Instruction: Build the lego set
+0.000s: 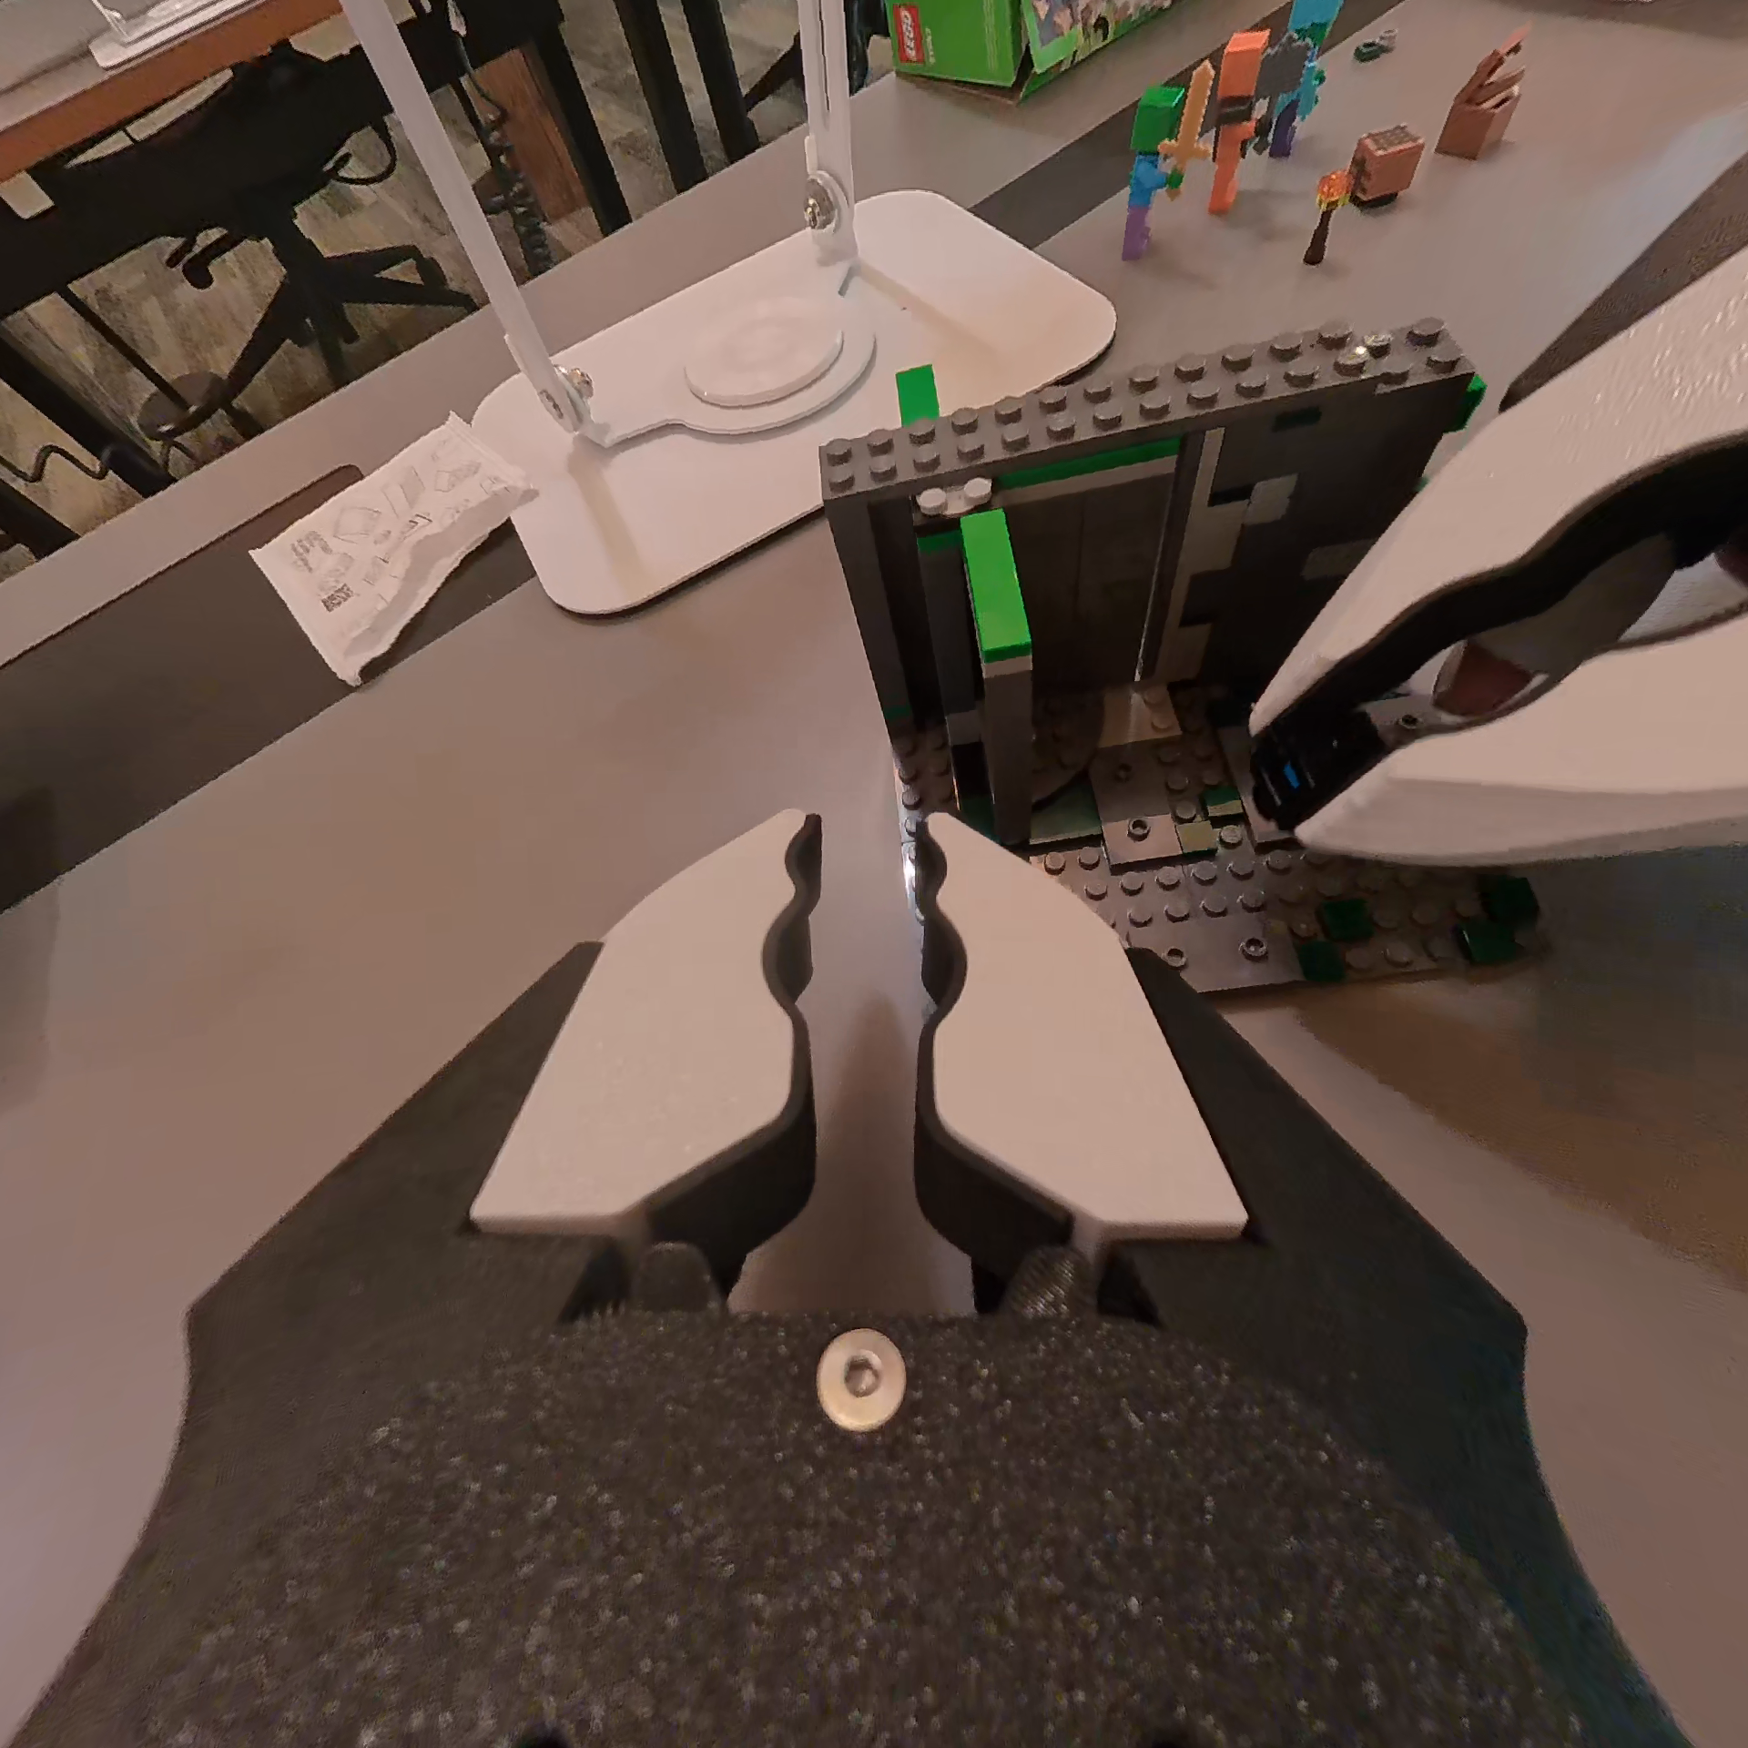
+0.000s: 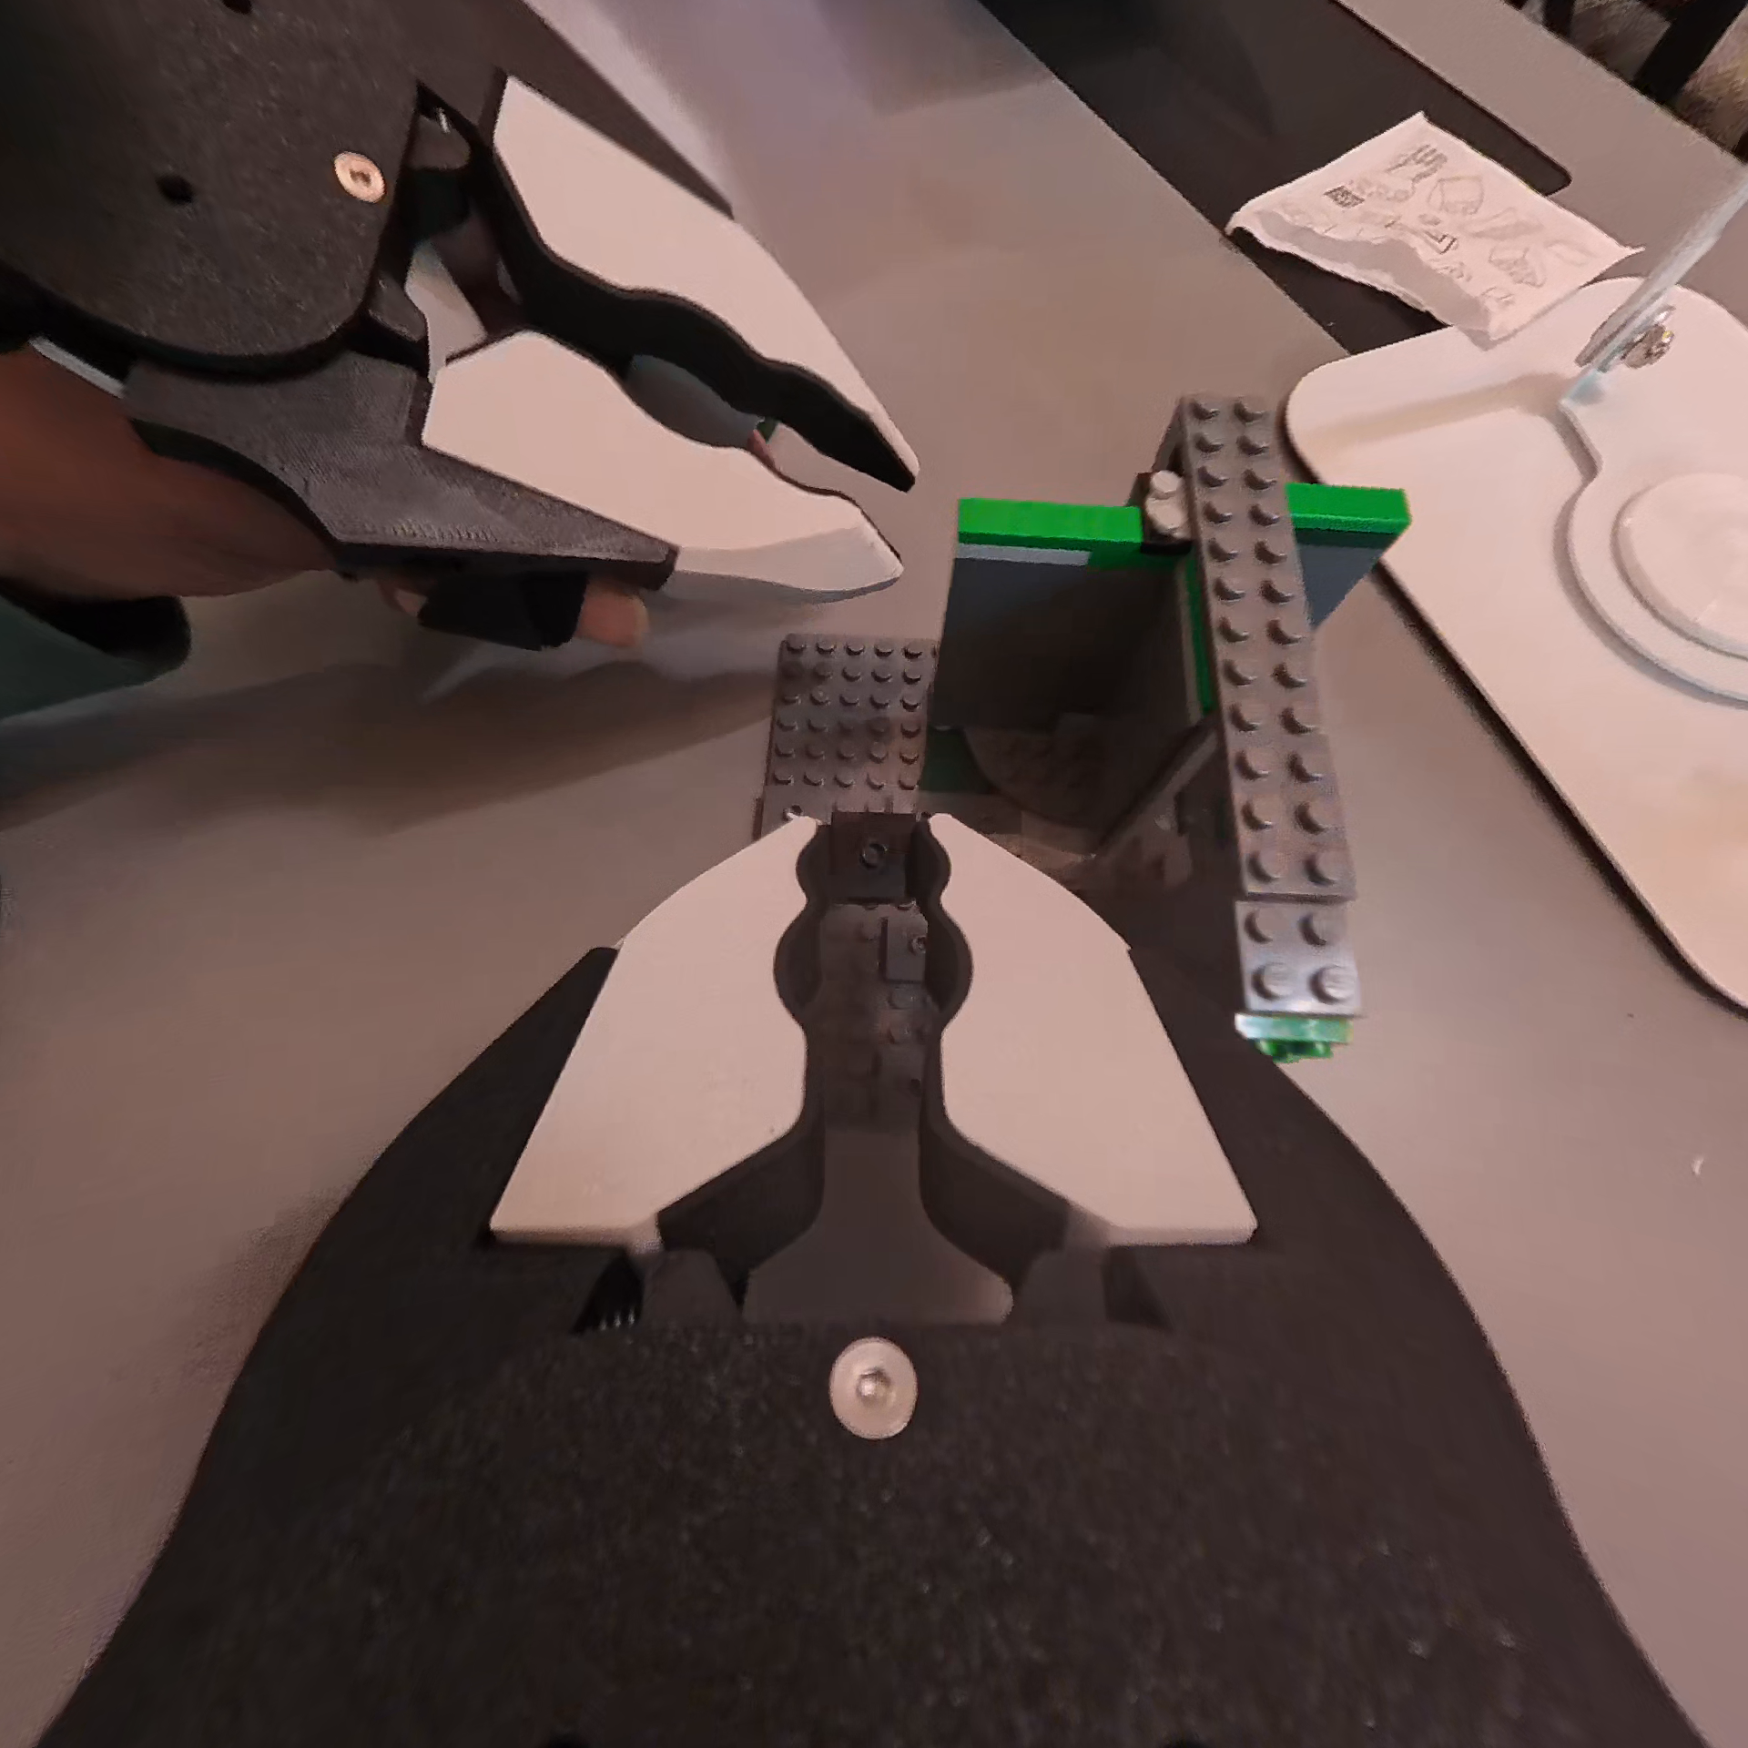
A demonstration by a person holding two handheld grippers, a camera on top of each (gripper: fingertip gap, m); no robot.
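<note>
Currently the right gripper (image 2: 870, 837) holds a small dark piece (image 2: 868, 856) pinched at its tips, jaws narrow around it. The piece sits low over the studded floor of the lego build (image 2: 1173, 681), just in front of the grey wall; whether it already touches the studs cannot be told. In the left wrist view the same tips (image 1: 1272, 790) reach in from the right edge, down at the floor inside the structure.

Left gripper (image 1: 870, 837): jaws narrowly parted, nothing between them, only bare table (image 1: 473, 851) showing in the gap. It hovers just beside the build's near-left corner, not touching.

Key relation: the build lies ahead and right of the left fingers, and directly under the right ones. The right gripper is nearer the work. The wall's long axis, a grey studded beam on top, runs away from the right camera toward upper centre.

Judgement: piece is being seated; the next move likely needs a straight downward press.

Farther out: white lamp base (image 1: 757, 407), crumpled paper bag (image 1: 397, 539), minifigures (image 1: 1220, 142) at upper right.
</note>
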